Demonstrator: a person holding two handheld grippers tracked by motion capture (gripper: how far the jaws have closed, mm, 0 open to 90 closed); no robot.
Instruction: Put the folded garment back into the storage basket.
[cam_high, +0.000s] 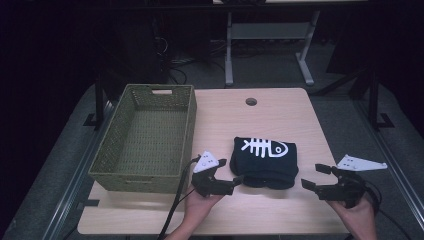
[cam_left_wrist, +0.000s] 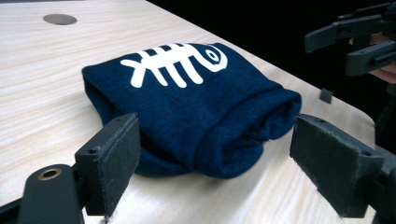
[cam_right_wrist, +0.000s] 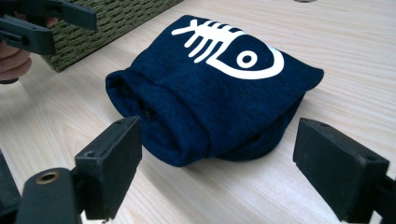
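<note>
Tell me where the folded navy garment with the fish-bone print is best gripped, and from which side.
Probably at its near rolled edge. The folded navy garment lies flat on the table, and that thick fold faces the person, raised enough for jaws to close around. The left gripper and right gripper are both open; coming in low from the near corners, one each side, should keep the fold together.

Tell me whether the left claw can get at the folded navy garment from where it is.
Probably yes. The left claw is open right at the near left corner of the folded navy garment, with only bare table between them.
</note>
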